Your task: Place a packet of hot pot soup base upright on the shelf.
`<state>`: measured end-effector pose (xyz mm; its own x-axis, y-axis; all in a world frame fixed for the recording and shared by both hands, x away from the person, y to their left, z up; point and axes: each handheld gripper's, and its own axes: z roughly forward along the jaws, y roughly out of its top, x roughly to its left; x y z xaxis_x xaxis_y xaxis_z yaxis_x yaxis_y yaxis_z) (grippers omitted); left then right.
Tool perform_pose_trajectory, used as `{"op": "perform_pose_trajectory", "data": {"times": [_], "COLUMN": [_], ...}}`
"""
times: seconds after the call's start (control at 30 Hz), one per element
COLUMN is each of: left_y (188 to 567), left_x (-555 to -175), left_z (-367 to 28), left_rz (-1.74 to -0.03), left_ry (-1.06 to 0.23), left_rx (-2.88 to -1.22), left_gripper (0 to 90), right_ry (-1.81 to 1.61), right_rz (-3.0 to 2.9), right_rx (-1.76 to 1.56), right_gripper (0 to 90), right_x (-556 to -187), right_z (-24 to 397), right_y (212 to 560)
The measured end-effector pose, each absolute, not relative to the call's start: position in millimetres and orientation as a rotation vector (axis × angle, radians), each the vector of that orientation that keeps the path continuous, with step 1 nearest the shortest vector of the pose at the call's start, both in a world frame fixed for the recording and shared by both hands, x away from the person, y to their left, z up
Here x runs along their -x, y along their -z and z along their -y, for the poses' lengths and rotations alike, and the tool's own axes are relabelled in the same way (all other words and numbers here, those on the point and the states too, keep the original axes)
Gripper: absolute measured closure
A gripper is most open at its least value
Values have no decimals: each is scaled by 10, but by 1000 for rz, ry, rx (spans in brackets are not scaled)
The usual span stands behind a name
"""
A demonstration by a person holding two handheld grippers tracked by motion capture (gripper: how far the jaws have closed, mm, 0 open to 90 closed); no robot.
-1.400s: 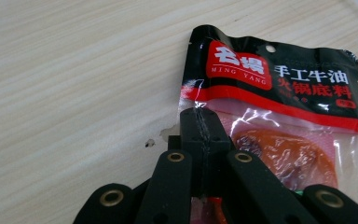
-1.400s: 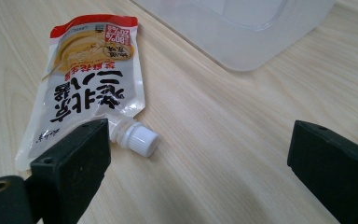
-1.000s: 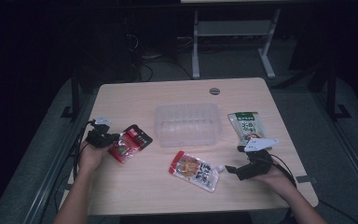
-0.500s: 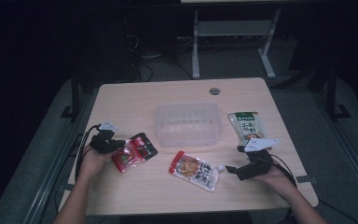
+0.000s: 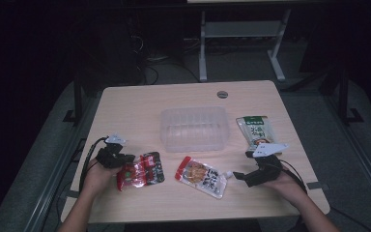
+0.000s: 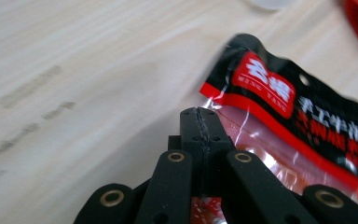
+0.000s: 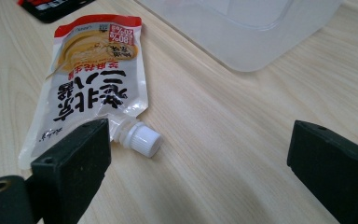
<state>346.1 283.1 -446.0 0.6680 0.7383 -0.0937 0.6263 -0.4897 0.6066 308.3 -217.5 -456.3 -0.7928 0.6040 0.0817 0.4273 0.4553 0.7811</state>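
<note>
Carrying a snack packet toward the box looks to us like the step in hand.

High view: our left gripper, lower left, has its jaws closed on the red and black packet. The clear plastic box sits mid-frame, apart from it, on the table. The spouted pouch lies lower centre; the green packet lies right of the box. Our right gripper is at lower right.

Left gripper view: jaws pinched flat on the packet's clear edge, centre frame.

Right gripper view: jaws wide, nothing between them; the pouch's white cap lies just beside the left jaw.

Next, we judge, a lift over the box's near wall, then release.
</note>
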Motion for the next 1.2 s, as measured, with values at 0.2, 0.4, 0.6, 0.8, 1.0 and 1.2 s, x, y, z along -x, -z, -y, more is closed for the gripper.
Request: {"op": "perform_pose_trajectory", "data": {"times": [0.2,0.4,0.6,0.8,1.0,1.2], "left_y": [4446,4327,4294,4384,4430,4435], "left_x": [-3316,-3197,-3030,-3000,-3008,-2990], "left_z": [-2782,-2890,-3192,-3219,-3137,-3045], "left_rz": [-1014,-1016,-1105,-1104,-1069,-1049], "left_ry": [-213,-271,-308,-248,-216,-175], "left_rx": [-2286,-2250,-2200,-2231,-2283,-2282], "left_gripper": [898,898,897,898,898,897], "right_ry": [-1250,-1250,-1251,-1247,-1250,-1252], "right_rz": [-2498,-2494,-2496,-2499,-2496,-2496], "right_rx": [-896,-895,-902,-900,-902,-892], "right_gripper": [55,56,55,56,56,56], "right_x": [-3078,-3085,-3082,-3078,-3087,-3086], "right_z": [2169,2174,2173,2155,2161,2163], "right_y": [4563,4563,4561,4556,4559,4560]}}
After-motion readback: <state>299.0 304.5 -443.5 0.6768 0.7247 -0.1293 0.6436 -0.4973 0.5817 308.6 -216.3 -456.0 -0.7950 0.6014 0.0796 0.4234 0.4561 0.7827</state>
